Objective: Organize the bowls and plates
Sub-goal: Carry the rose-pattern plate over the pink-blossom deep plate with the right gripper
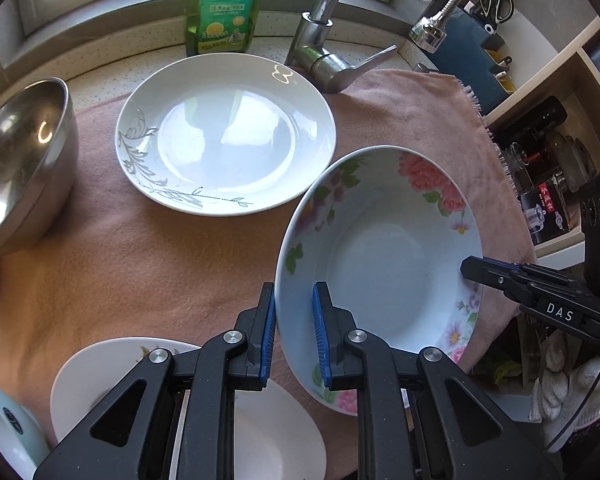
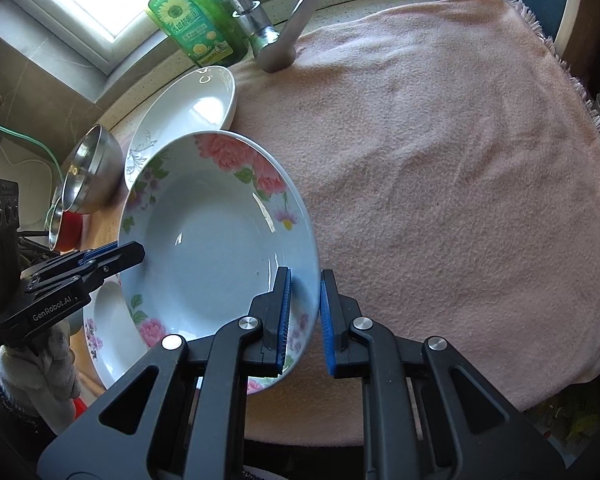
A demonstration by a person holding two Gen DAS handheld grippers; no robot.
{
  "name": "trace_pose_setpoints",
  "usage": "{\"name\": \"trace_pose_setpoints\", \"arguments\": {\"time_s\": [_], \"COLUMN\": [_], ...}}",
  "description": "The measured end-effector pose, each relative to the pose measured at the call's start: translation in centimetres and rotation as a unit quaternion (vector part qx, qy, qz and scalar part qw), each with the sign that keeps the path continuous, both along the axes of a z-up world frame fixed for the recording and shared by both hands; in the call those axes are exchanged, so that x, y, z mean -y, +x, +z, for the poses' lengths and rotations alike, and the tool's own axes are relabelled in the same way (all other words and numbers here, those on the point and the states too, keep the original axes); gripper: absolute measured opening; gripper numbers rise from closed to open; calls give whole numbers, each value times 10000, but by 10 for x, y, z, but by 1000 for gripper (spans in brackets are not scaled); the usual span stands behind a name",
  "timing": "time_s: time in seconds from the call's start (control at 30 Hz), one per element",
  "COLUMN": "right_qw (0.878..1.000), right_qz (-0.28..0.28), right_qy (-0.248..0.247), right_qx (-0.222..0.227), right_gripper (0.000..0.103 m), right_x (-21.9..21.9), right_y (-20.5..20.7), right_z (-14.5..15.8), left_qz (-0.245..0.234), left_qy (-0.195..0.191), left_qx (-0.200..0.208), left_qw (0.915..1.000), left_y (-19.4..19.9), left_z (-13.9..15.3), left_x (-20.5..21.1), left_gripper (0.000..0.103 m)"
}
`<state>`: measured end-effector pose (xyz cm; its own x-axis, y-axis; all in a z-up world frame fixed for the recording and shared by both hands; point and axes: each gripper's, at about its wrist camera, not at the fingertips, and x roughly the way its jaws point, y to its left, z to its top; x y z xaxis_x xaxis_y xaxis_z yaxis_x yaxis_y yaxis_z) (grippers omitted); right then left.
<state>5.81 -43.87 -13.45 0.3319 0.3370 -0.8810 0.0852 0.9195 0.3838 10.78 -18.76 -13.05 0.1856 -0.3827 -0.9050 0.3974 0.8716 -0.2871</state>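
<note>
Porcelain floral bowl (image 1: pixel 384 276), empty, pinched by both tools.

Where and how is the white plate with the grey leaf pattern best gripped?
By its thin raised rim. The leaf-pattern plate lies flat on the pink towel, so one finger goes over the rim and one under, probably at the near edge, away from the faucet.

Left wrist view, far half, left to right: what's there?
steel bowl → grey-leaf white plate → faucet → floral plate, held at opposite rims by left gripper and right gripper.
</note>
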Motion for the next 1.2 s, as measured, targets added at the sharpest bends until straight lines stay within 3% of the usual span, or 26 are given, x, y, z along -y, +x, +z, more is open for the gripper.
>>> {"name": "trace_pose_setpoints", "arguments": {"time_s": [0.57,1.2], "right_qw": [9955,9821], "right_qz": [920,1882], "right_qy": [111,83], "right_qx": [172,-75], "right_gripper": [14,14], "right_x": [-72,-144], "right_y": [1,-8], "right_z": [24,7], "left_qz": [899,1881], "left_qy": [-109,-95], "left_qx": [181,-119], "left_qw": [9957,9820], "left_y": [-24,-71], "left_z": [24,6], "left_x": [-76,-144], "left_gripper": [16,16]}}
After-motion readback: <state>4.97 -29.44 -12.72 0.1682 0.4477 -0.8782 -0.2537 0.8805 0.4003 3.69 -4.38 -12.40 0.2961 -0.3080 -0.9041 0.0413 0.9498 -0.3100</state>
